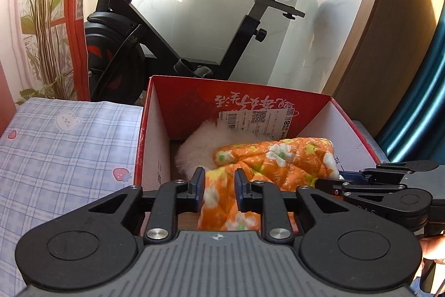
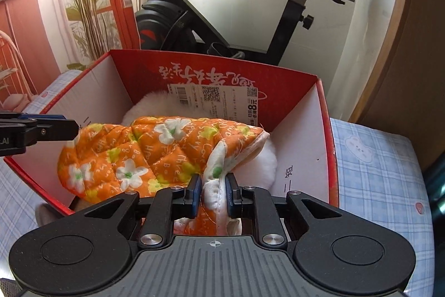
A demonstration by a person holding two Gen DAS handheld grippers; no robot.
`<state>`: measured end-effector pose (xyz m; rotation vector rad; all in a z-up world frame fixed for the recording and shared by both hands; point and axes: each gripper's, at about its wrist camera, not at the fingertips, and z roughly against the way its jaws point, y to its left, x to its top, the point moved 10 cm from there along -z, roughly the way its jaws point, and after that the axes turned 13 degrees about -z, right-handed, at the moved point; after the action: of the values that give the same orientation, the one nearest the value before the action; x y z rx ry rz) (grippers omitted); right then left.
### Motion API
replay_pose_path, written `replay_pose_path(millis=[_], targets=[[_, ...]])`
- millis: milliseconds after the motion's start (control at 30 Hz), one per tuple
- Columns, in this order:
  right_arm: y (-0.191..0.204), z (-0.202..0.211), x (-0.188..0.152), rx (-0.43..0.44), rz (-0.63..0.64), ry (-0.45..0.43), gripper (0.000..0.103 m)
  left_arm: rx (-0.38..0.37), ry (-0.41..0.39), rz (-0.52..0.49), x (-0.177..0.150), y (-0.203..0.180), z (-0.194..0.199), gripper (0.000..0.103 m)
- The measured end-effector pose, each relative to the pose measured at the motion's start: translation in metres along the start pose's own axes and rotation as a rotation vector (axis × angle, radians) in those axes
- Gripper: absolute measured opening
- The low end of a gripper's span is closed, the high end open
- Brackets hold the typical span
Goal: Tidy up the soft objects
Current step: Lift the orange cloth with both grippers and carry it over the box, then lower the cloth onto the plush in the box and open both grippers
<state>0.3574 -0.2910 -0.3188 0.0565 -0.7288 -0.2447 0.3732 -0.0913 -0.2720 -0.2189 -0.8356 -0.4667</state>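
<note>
Our right tool (image 2: 212,195) pinches the orange floral quilted cloth's (image 2: 155,155) near hem, its length running leftward to our left tool (image 1: 218,187), also pinching it, above the red box (image 2: 324,135).

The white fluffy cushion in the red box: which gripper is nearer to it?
Right. The right gripper, clamping the orange quilted cloth, sits just beside the white fluffy cushion; the left gripper holds the cloth's other end, farther off.

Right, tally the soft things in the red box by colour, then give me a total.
Orange: 1, the floral quilted cloth, gripped by the left gripper and the right gripper.
White: 1, the fluffy plush lying under it in the red box.
Total: 2
</note>
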Motion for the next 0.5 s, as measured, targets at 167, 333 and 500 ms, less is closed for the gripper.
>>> replay_pose_path(millis=[167, 333, 500], targets=[[-0.003, -0.002, -0.007, -0.036, -0.011, 0.006, 0.027, -0.006, -0.007, 0.003, 0.002, -0.005, 0.006, 0.036], [-0.002, 0.026, -0.004, -0.028, -0.001, -0.060, 0.034, -0.004, -0.028, -0.005, -0.001, -0.010, 0.023, 0.048], [0.008, 0.068, -0.006, 0.053, 0.001, -0.135, 0.047, 0.007, -0.050, -0.023, -0.007, -0.016, 0.047, 0.051]])
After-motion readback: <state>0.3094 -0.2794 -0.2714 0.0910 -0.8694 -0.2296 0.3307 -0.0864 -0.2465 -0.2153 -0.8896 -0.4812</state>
